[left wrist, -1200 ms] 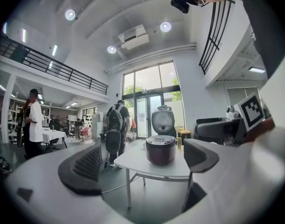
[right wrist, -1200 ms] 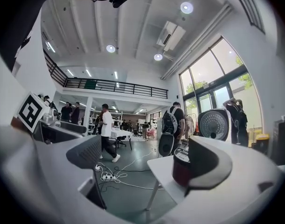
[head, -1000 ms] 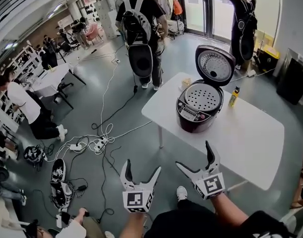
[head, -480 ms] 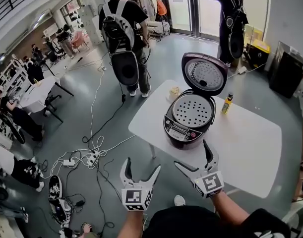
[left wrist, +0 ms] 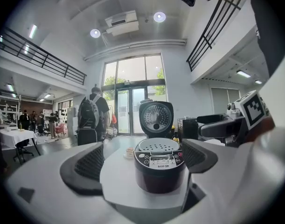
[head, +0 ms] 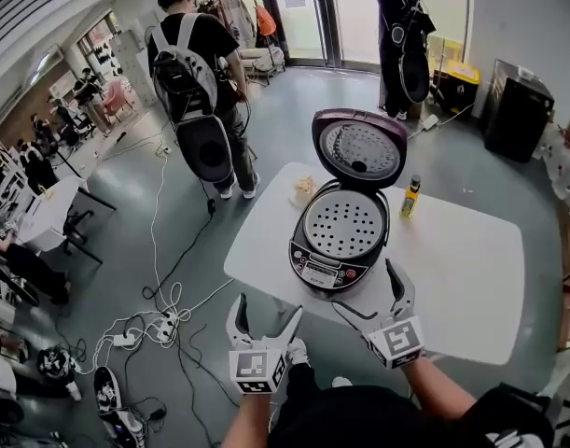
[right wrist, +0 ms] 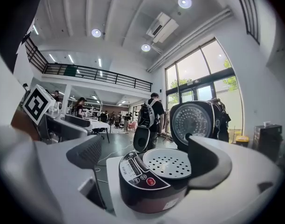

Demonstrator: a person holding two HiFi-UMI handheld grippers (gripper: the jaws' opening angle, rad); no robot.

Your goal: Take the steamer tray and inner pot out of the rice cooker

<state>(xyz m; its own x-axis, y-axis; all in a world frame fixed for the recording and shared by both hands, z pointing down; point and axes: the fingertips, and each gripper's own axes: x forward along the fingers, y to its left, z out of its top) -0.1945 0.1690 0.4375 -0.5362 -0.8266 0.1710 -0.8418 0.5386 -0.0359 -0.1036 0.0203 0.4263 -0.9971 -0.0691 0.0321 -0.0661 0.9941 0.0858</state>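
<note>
A dark rice cooker (head: 333, 250) stands on the white table (head: 462, 269) with its lid (head: 357, 148) raised. The perforated steamer tray (head: 343, 223) sits in its top; the inner pot is hidden beneath it. My left gripper (head: 264, 323) hovers open short of the table's near edge, left of the cooker. My right gripper (head: 378, 298) is open just in front of the cooker, over the table edge. The cooker (left wrist: 159, 167) fills the middle of the left gripper view, and the tray (right wrist: 169, 163) shows from the right gripper view. Nothing is held.
A yellow bottle (head: 410, 197) stands right of the cooker and a small pale object (head: 302, 189) lies at the table's far left corner. Cables (head: 163, 315) and power strips litter the floor at left. A person with a backpack (head: 196, 73) stands beyond the table.
The table and cooker have come nearer and moved toward the middle of the head view. Both grippers stay open, now close to the table's front edge.
</note>
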